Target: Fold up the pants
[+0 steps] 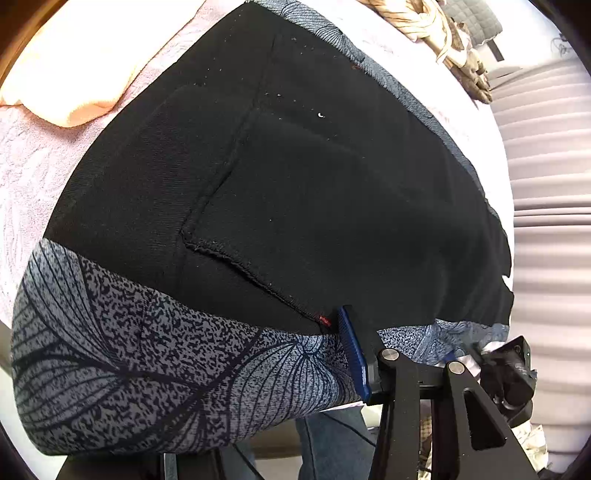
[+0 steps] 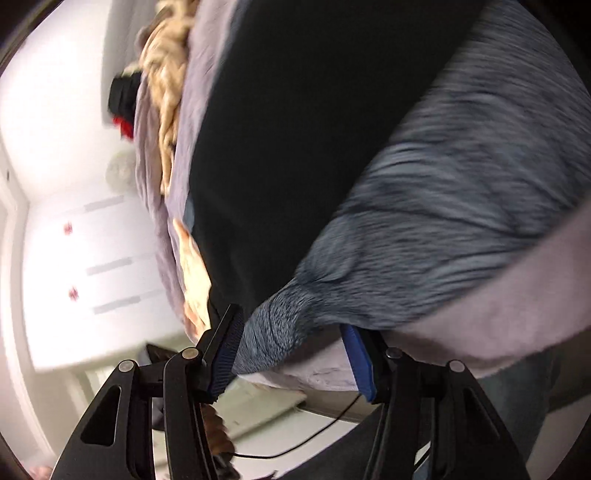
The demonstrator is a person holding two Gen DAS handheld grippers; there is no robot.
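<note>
Pants (image 1: pixel 295 177) lie spread on the lilac bedspread (image 1: pixel 33 173), black fabric w/ a stitched pocket facing up and a grey-blue leaf-print band along the near edge. On my left cam, left gripper (image 1: pixel 373 354) sits at that near edge beside the pocket corner; I see just one blue pad (image 1: pixel 354 354) against the cloth, other side hidden, so can't tell if it's pinching or not. Right cam is blurred: right gripper (image 2: pixel 291 354) has both blue pads apart w/ the printed edge between them, not visibly pressed. Peach towel (image 1: pixel 74 85) lies on the bedspread at far left, rope-like tan bundle (image 1: pixel 432 26) beyond the pants.
</note>
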